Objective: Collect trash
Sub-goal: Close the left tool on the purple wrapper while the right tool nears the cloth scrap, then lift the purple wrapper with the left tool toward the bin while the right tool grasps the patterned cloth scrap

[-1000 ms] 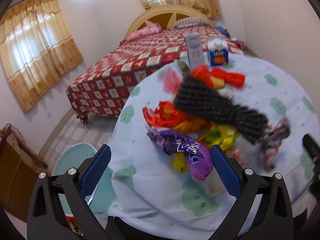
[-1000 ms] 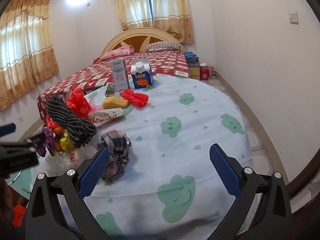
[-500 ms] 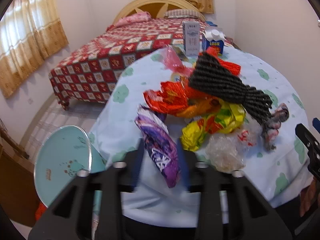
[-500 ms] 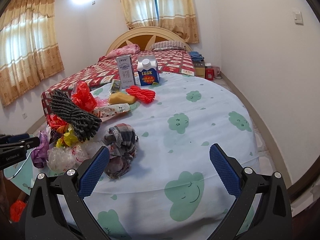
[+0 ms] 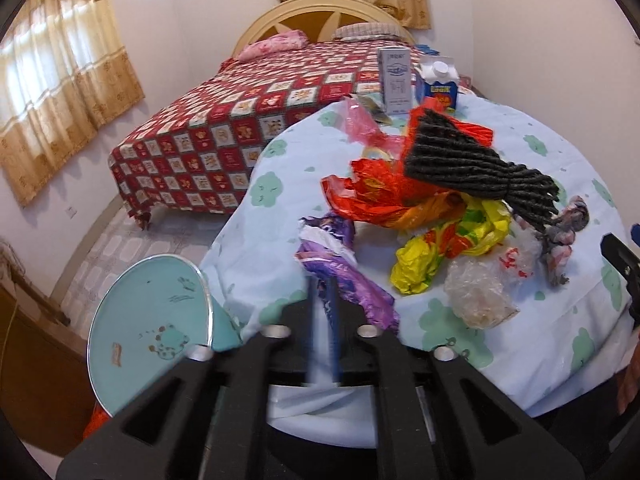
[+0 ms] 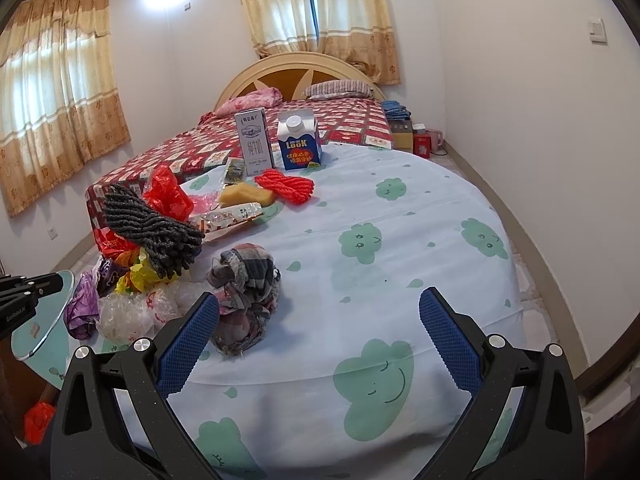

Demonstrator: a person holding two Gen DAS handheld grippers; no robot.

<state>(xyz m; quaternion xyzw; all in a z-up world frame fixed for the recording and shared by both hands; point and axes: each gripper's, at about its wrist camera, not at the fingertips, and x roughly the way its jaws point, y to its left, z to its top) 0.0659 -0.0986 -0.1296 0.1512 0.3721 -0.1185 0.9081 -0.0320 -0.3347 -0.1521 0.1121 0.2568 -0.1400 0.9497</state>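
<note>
Left gripper [image 5: 325,316], jaws opening, pinches a light, crinkly purple wrapper [image 5: 340,264] by its near end; right gripper [image 6: 318,336] gapes empty.

— What have you got in front of you?
— Your purple wrapper [image 5: 340,268] is glossy, crinkled foil. The clear bag [image 5: 476,296] is thin plastic. The grey mop head [image 6: 154,228] is rough, matt yarn, and the table [image 6: 400,280] wears smooth printed cloth.
</note>
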